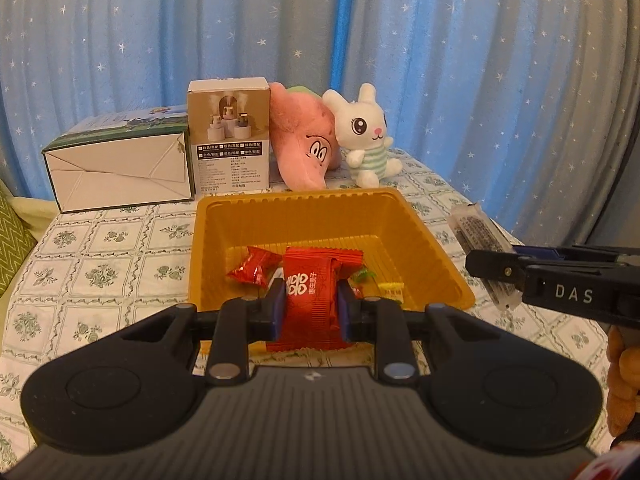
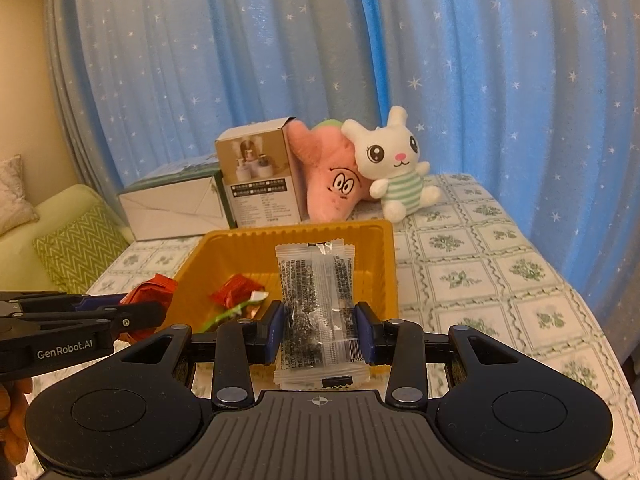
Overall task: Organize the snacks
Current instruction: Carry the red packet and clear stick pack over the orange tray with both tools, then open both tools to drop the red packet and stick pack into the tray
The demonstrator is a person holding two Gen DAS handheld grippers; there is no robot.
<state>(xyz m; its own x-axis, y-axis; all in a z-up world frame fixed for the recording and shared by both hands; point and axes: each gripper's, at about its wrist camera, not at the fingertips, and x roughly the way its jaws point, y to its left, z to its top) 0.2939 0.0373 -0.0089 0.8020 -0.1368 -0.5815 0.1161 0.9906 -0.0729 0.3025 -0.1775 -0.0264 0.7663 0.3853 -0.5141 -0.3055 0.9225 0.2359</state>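
My left gripper (image 1: 311, 306) is shut on a red snack packet (image 1: 314, 300) with white characters, held upright over the near rim of the yellow tray (image 1: 280, 216). My right gripper (image 2: 320, 330) is shut on a clear packet of dark seeds (image 2: 316, 300), also upright, just before the yellow tray (image 2: 376, 248). Inside the tray lie a red wrapped candy (image 1: 254, 266), a small yellow sweet (image 1: 390, 291) and a green-tipped wrapper (image 1: 364, 275). The right gripper (image 1: 494, 268) shows at the right of the left wrist view, the left gripper (image 2: 144, 312) at the left of the right wrist view.
Behind the tray stand a white and green box (image 1: 120, 168), a brown product box (image 1: 230, 136), a pink plush (image 1: 308, 140) and a white rabbit plush (image 1: 368, 136). A floral tablecloth (image 1: 112, 248) covers the table. Blue starred curtains hang behind. A green cushion (image 2: 80, 248) lies left.
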